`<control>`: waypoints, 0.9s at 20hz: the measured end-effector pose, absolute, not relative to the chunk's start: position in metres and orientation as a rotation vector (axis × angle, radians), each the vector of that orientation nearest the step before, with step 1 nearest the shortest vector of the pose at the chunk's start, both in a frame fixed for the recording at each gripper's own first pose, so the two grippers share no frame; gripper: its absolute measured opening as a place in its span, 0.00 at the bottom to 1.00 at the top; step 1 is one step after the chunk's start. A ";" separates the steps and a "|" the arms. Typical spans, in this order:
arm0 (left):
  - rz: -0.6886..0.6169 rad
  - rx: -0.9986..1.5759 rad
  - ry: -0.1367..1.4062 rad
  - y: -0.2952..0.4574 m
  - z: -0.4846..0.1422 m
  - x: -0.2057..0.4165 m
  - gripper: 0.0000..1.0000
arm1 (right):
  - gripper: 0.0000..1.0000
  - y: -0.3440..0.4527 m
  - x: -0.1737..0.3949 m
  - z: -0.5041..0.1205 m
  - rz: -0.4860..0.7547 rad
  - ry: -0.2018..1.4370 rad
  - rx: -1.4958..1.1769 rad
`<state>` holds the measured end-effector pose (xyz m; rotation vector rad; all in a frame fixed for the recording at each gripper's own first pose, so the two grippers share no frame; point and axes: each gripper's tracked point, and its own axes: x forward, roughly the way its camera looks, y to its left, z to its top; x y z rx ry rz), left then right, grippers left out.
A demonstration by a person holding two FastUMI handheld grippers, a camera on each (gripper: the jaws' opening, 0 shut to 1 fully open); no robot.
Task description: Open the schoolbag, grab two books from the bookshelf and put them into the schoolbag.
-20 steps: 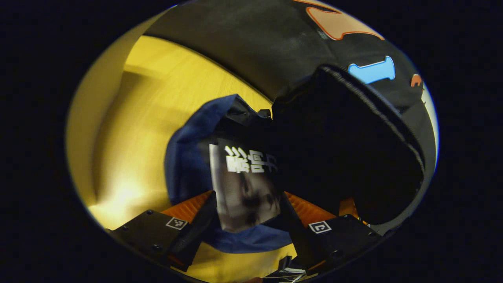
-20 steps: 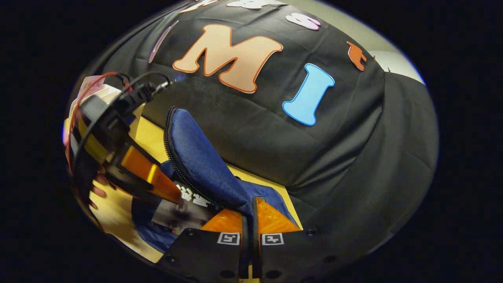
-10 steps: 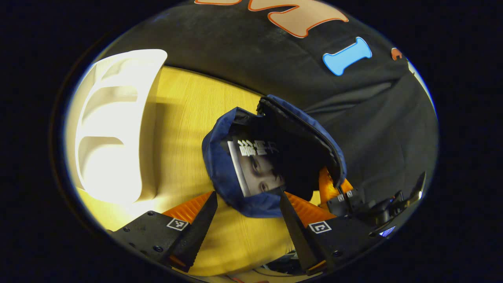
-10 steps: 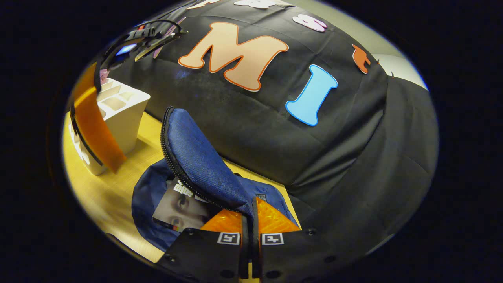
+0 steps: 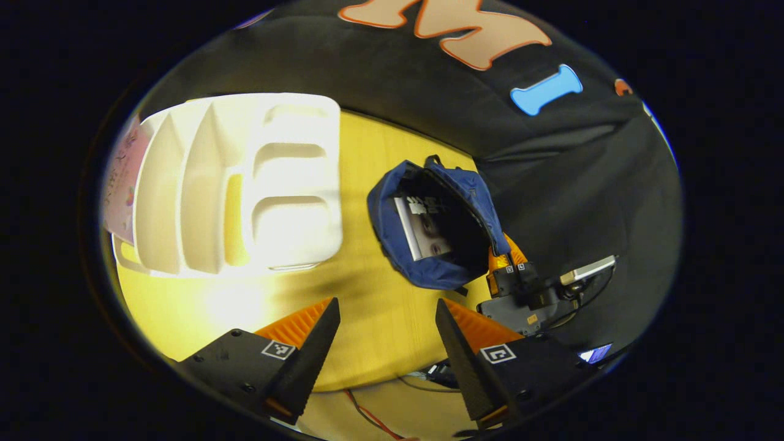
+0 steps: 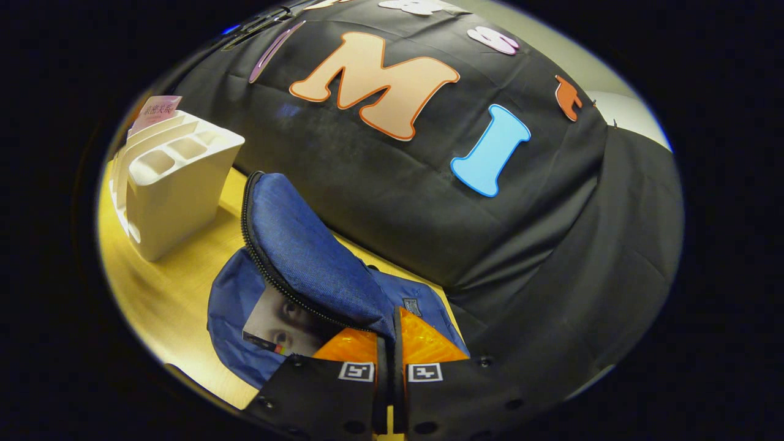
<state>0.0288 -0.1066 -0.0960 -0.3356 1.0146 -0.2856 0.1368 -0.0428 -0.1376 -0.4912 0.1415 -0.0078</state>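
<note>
Schoolbag (image 5: 429, 245) lies open on the yellow surface (image 5: 361, 331) in the left gripper view, one book (image 5: 422, 229) in its mouth and the white bookshelf (image 5: 239, 190) well apart to its left; the left gripper (image 5: 387, 318), jaws apart and empty, hangs nearer than the bag. In the right gripper view, the right gripper (image 6: 392, 355) is clamped on the bag's flap (image 6: 306, 251), holding it up. The second book (image 5: 119, 184) stands at the bookshelf's far end, so I'd keep the flap high while reaching there.
</note>
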 end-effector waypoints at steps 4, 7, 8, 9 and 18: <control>-0.154 -0.305 0.991 -0.024 -0.066 0.033 0.93 | 0.07 -0.042 0.136 -0.137 -0.021 0.143 -0.502; -0.078 -0.344 0.969 0.029 -0.037 0.033 0.94 | 0.05 -0.042 0.137 -0.140 -0.032 0.151 -0.493; -0.047 -0.348 0.950 0.049 -0.026 0.035 0.93 | 0.06 -0.041 0.138 -0.140 -0.035 0.154 -0.488; -0.015 -0.344 0.934 0.073 -0.015 0.038 0.94 | 0.07 -0.041 0.138 -0.141 -0.039 0.158 -0.485; 0.198 -0.262 0.869 0.243 0.025 0.033 0.94 | 0.05 -0.034 0.144 -0.147 -0.097 0.199 -0.450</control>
